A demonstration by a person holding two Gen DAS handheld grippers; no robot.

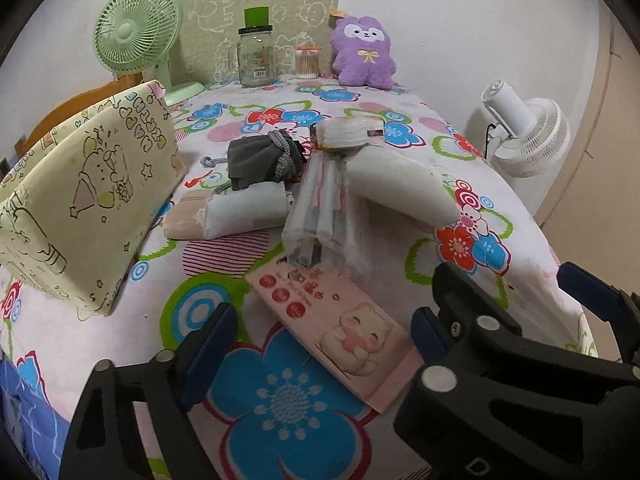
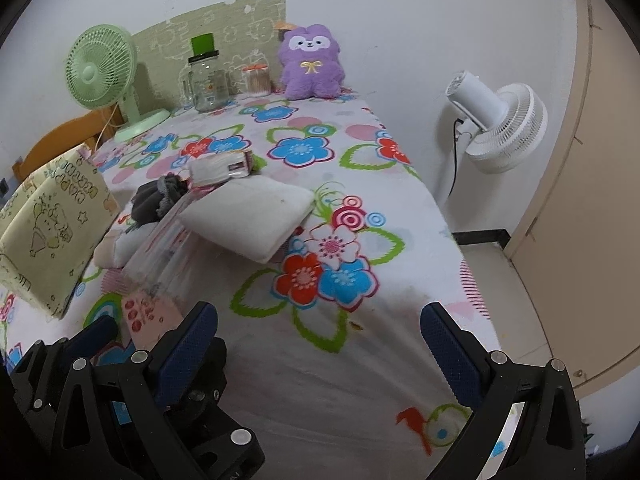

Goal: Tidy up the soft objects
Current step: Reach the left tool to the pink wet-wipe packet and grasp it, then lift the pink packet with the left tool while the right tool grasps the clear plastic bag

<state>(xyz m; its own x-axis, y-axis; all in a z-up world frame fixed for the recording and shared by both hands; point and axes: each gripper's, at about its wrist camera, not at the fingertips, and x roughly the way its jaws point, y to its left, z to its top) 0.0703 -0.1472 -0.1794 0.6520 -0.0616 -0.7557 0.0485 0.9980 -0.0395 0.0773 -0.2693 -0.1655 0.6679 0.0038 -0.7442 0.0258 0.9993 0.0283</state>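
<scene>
A pink tissue packet with a cartoon cat lies flat on the flowered tablecloth between the jaws of my left gripper. That gripper is open, with a gap showing at its left pad. Beyond the packet lie a clear plastic bag, a folded white cloth, a grey drawstring pouch, a white tissue pack and a white and beige bundle. My right gripper is open over bare tablecloth near the front edge, beside the left one.
A yellow patterned fabric box stands at the left. At the back are a purple plush, a glass jar, a cotton swab tub and a green fan. A white fan stands past the table's right edge.
</scene>
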